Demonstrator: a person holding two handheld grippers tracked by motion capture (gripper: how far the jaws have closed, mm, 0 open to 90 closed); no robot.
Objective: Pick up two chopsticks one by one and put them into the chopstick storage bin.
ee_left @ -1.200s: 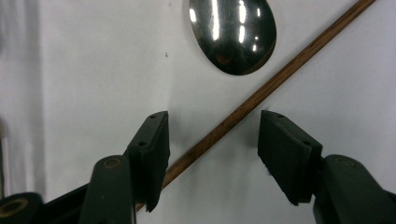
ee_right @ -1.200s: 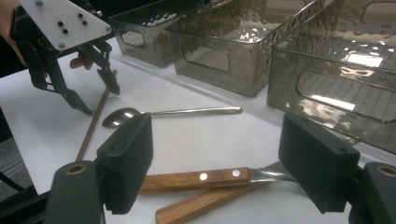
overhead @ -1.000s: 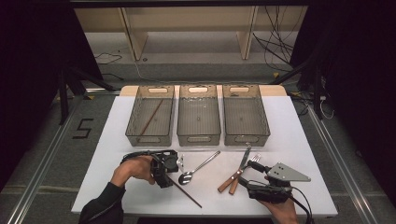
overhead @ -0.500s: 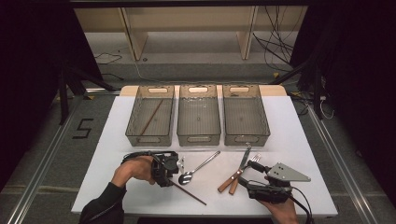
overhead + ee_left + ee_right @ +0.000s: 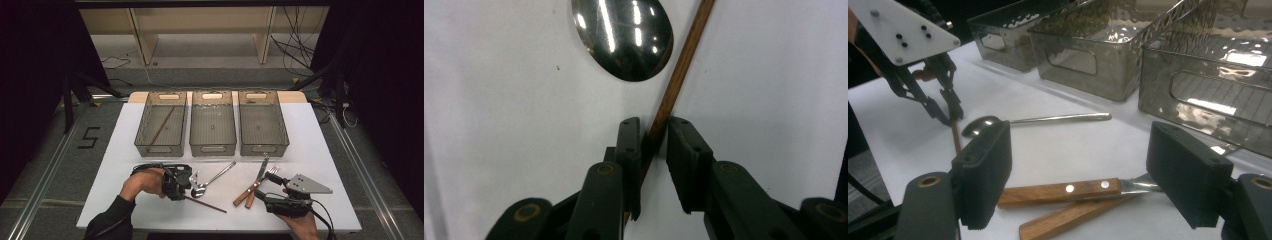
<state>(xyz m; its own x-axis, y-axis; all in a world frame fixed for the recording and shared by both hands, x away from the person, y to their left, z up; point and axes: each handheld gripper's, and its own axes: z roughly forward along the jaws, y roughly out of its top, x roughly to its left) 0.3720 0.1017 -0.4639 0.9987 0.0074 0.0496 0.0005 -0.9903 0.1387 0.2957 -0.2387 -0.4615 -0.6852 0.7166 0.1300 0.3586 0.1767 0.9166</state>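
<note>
A brown chopstick [image 5: 679, 70] lies on the white table [image 5: 115, 165] and runs between the jaws of my left gripper [image 5: 654, 125]. These jaws have just been closing, and a sliver of gap still shows at the right pad. A steel spoon [image 5: 624, 35] lies just beyond the tips. From above, the left gripper [image 5: 186, 192] points down at the chopstick [image 5: 207, 205] beside the spoon [image 5: 215, 177]. My right gripper [image 5: 1078, 165] stands wide open over a wooden-handled knife [image 5: 1063, 191] and fork [image 5: 1063, 220], touching neither.
Three smoky clear bins stand in a row at the back: the left bin [image 5: 160, 149] holds one chopstick [image 5: 161, 125]; the middle bin [image 5: 212, 148] and right bin [image 5: 263, 148] look bare. The table's front edge runs close under both hands.
The left gripper's jaws have drawn closer together around the chopstick. Neither hand has shifted, and the cutlery lies where it was.
</note>
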